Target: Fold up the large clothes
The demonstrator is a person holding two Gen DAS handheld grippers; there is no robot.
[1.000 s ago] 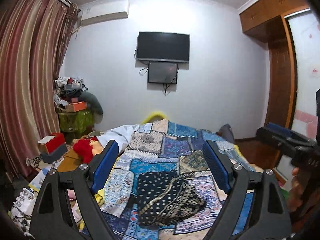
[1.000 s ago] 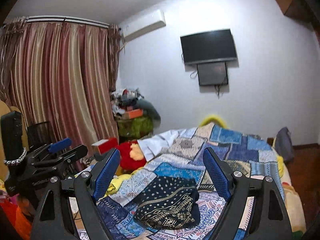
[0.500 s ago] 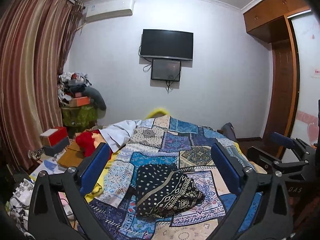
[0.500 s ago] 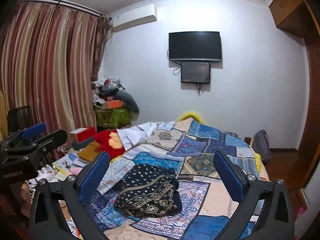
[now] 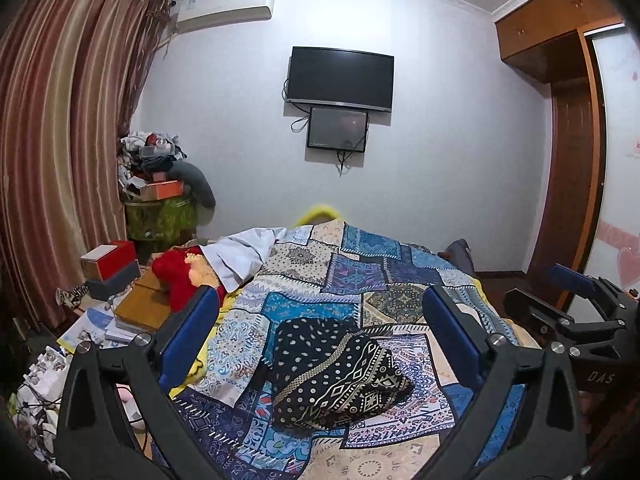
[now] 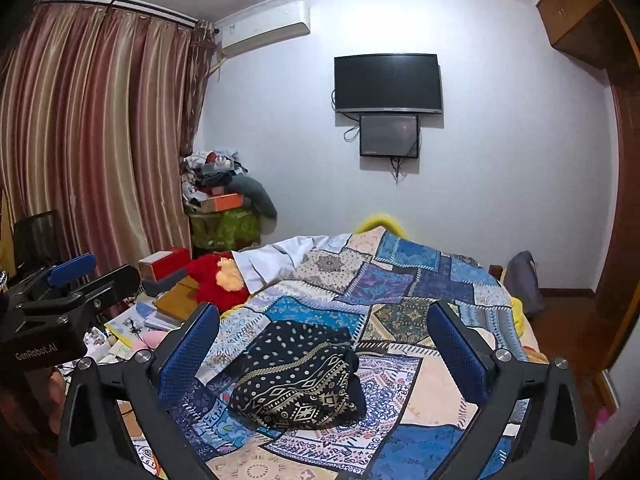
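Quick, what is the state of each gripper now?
Left gripper: open, holding nothing.
Right gripper: open, holding nothing.

A patchwork quilt (image 5: 372,280) in blues, creams and purples covers the bed. On the white wall behind hangs a dark television (image 5: 340,78), with 1 smaller dark screen (image 5: 337,127) mounted just below it and cables trailing down. An air conditioner (image 5: 226,8) sits high on the wall, next to striped reddish-brown curtains (image 5: 60,152). In the corner, a heap of clothes and an orange box (image 5: 162,189) rest on a green-covered stand (image 5: 162,218). Beside the bed lie a red plush toy (image 5: 176,276), a red box (image 5: 110,256) and scattered papers. A wooden wardrobe (image 5: 560,120) stands on the other side
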